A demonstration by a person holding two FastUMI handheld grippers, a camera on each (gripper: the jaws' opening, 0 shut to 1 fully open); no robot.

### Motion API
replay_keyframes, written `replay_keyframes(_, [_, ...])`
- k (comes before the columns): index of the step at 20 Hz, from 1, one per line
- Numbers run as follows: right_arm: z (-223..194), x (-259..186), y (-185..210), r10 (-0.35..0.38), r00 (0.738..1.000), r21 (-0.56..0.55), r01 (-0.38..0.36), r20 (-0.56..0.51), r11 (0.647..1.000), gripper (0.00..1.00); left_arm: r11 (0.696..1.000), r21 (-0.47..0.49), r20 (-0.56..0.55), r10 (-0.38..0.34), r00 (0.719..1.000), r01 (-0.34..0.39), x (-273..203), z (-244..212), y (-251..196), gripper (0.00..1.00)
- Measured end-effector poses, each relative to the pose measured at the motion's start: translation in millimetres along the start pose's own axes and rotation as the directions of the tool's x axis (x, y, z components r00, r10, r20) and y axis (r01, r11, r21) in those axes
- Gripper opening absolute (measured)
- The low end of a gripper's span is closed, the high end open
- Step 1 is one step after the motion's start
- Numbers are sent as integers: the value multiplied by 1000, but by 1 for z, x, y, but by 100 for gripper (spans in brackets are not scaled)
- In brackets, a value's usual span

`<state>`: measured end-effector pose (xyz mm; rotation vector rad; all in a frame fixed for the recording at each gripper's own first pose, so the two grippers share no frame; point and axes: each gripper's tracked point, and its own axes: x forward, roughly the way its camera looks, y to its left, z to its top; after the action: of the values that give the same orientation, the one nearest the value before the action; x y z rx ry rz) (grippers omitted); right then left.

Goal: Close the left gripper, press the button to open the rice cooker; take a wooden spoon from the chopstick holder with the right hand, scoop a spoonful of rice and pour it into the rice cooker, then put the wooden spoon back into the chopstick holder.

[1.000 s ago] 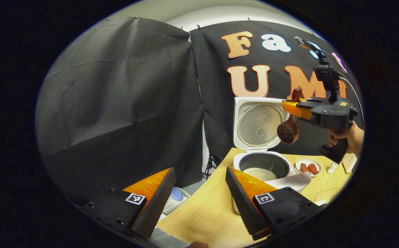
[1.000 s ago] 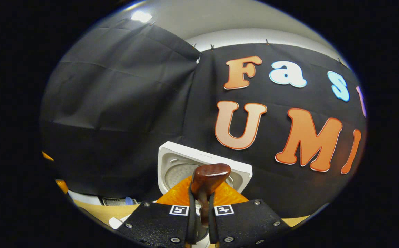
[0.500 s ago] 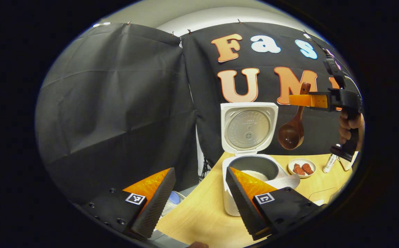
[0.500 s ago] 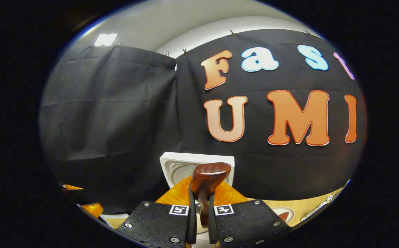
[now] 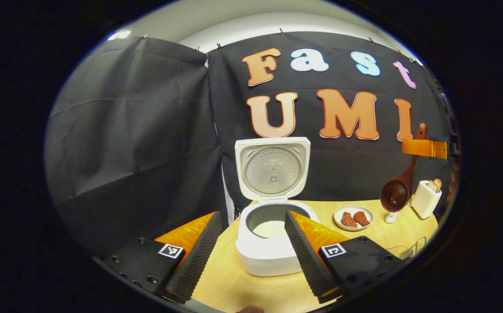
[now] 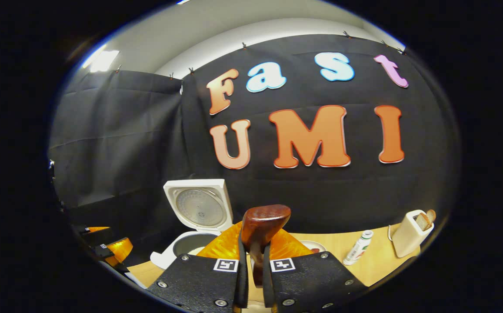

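Left gripper view: white rice cooker open with rice inside, left gripper spread apart, empty. Right gripper clamped on dark wooden spoon at 3 o'clock, near the white chopstick holder. Might snag the rim going back in if tilted.

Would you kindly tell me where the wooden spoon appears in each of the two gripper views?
Left gripper view: the wooden spoon hangs at far right, bowl down, above the table.
Right gripper view: its handle end stands bottom centre, clamped by the right gripper.
Shared landmark: the open rice cooker, lid raised.
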<state>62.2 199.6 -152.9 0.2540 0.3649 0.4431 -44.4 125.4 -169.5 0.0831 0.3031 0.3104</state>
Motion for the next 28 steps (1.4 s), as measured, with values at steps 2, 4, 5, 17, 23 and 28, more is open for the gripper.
replay_keyframes(2, [-10,-18,-31,-55,998,20,55,-17,998,13,1000,8,5,-20,1000,20,-1,4,-17,99])
replay_keyframes(4, [-22,-37,-61,-109,993,41,110,-39,993,13,999,7,6,-41,999,41,0,7,-34,99])
replay_keyframes(5, [-28,-45,-75,-134,990,49,137,-52,989,13,999,9,5,-52,999,52,-1,8,-41,99])
replay_keyframes(17, [-101,-140,-206,-390,901,137,418,-190,898,13,992,40,8,-119,993,118,-1,21,-101,99])
replay_keyframes(23, [-148,-151,-228,-412,878,191,460,-244,867,13,993,49,7,-109,994,109,-3,25,-110,98])
replay_keyframes(28, [-185,-150,-242,-397,875,289,470,-279,834,13,994,70,16,-88,996,86,-5,29,-106,98])
